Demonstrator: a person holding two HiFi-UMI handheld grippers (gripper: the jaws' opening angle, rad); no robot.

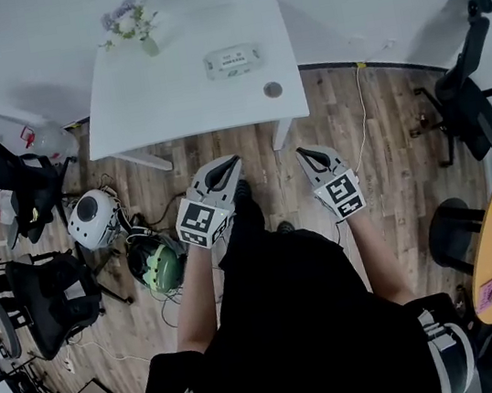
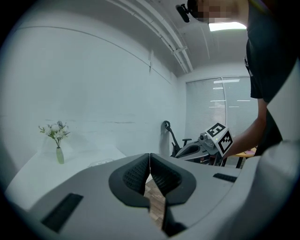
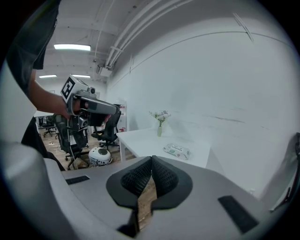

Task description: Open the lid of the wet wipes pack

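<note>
The wet wipes pack point(image 1: 231, 61) is a flat, pale, soft-sided packet with rounded ends and a greenish printed panel in the middle of its upward face. It is too far off to tell whether its lid is raised. It lies on the white table point(image 1: 165, 93), well ahead of both grippers and roughly between the lines they point along. Its long axis runs crosswise to them, along the table's far edge, with one end slightly tilted.

The left gripper point(image 1: 227, 164) has its jaws together with nothing between them. The right gripper point(image 1: 306, 154) is likewise closed and empty. Both hang over the wooden floor point(image 1: 378, 151), short of the table's near edge. A vase of flowers point(image 1: 133, 24) stands ahead and left of the left gripper.
</note>
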